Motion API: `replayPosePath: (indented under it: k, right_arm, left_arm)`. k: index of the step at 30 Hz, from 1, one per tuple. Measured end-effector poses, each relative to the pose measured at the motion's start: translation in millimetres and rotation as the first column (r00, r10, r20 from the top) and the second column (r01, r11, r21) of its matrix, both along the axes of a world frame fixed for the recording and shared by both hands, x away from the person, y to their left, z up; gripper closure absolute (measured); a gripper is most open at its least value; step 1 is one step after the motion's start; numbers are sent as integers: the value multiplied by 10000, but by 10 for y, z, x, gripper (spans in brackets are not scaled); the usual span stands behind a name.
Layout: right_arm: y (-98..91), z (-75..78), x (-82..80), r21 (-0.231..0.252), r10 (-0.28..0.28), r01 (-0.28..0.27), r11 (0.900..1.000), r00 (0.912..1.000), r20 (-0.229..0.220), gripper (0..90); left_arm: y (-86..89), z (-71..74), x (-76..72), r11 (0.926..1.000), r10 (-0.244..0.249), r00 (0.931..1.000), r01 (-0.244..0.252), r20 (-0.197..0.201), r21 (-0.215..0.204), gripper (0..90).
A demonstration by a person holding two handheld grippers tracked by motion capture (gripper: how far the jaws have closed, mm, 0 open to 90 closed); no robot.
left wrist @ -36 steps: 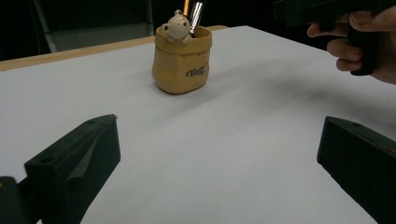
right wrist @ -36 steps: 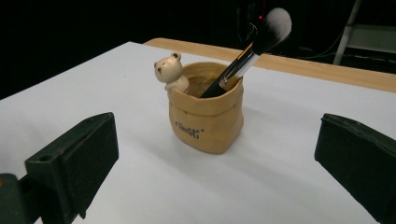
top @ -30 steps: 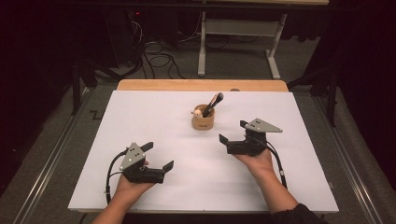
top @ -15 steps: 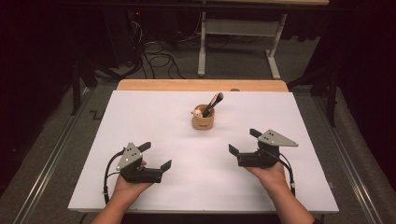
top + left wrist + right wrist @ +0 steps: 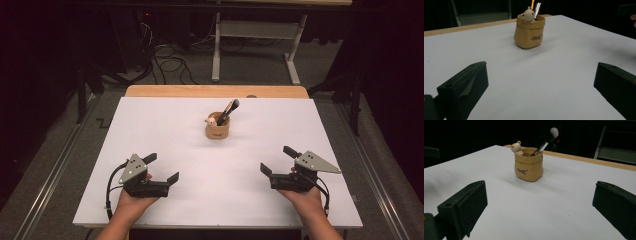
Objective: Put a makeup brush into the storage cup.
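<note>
On the white table (image 5: 165,125), the pot (image 5: 217,129) stands well beyond both open grippers.

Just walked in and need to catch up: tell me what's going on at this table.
A person sits at a white table with a gripper in each hand. The left gripper and the right gripper rest near the front edge, both with jaws wide open and holding nothing. Farther back, in the middle, stands a small tan pot with a little bear figure on its rim and a makeup brush leaning inside. Neither gripper touches it.
</note>
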State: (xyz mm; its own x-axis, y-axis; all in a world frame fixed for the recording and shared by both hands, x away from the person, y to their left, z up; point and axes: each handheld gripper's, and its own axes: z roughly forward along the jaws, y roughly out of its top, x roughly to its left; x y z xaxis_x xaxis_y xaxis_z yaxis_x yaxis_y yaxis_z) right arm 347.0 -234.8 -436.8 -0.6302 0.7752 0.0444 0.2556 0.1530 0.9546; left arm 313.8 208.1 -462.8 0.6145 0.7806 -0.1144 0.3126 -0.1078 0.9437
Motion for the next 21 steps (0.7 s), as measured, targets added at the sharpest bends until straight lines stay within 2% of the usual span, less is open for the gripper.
replayPosePath:
  k: [3, 8, 13, 21]
  right_arm:
    - [-47, -29, -37, 146, -38, 38, 9999, 10000, -4, 3]
    - [-89, -43, -67, 129, -84, 84, 9999, 10000, 3, 3]
    - [-84, -44, -68, 59, -111, 111, 9999, 9999, 99, 3]
    - [-56, -50, -72, -72, -110, 111, 9999, 9999, 132, 3]
  left_arm:
    - [22, 0, -16, 10000, 95, 10000, -95, -4, 27, 3]
    - [-10, -4, 14, 10000, 22, 10000, -22, 4, 61, 3]
    - [-42, -4, 11, 9994, -92, 9999, 88, 104, 349, 3]
    - [-13, 10, 9, 9998, 58, 9999, -61, 157, 213, 3]
